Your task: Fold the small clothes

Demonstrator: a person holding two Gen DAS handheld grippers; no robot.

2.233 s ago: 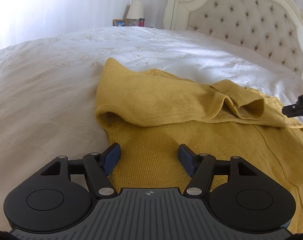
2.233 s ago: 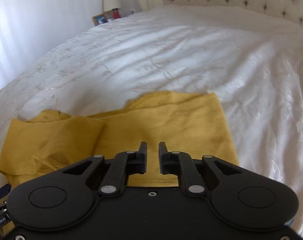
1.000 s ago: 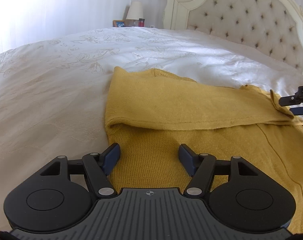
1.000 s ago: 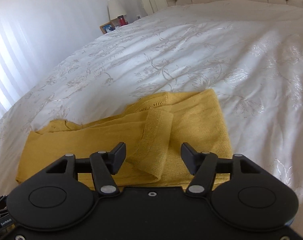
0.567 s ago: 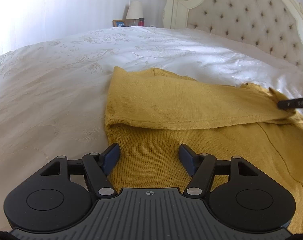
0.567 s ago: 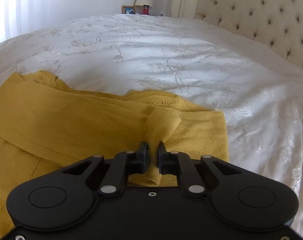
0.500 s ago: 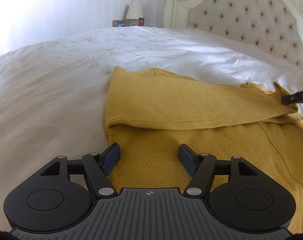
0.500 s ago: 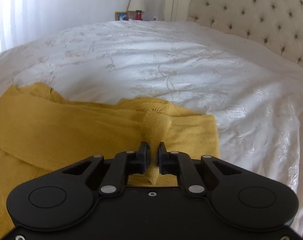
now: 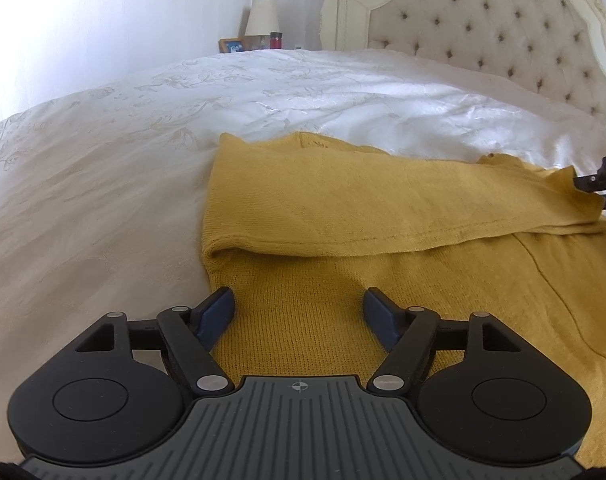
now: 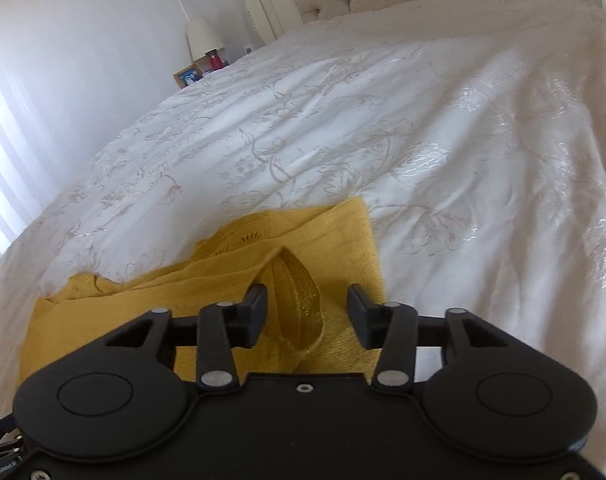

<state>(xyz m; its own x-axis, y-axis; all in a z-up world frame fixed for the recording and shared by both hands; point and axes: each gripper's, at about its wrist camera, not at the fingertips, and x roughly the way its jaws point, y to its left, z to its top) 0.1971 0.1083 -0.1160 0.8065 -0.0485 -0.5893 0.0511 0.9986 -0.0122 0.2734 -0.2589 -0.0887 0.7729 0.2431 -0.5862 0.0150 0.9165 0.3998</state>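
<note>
The mustard-yellow knit sweater (image 9: 383,248) lies flat on the white embroidered bedspread (image 9: 103,184), with one sleeve (image 9: 383,204) folded crosswise over the body panel.

The left gripper (image 9: 299,314) sits low over the near edge of the sweater. Its blue-padded fingers (image 9: 217,312) stand wide apart, with bare knit fabric between them and nothing gripped. The left finger lies at the sweater's left edge, next to the bedspread.

The right gripper (image 10: 307,312) is at the sleeve's far end, at the sweater's right side. Its jaws are spread, and a raised loop of the sleeve cuff (image 10: 299,292) stands between them, touching neither finger.

A tufted headboard (image 9: 503,28), a lamp (image 9: 261,20) and a framed photo (image 9: 231,45) stand beyond the bed.
</note>
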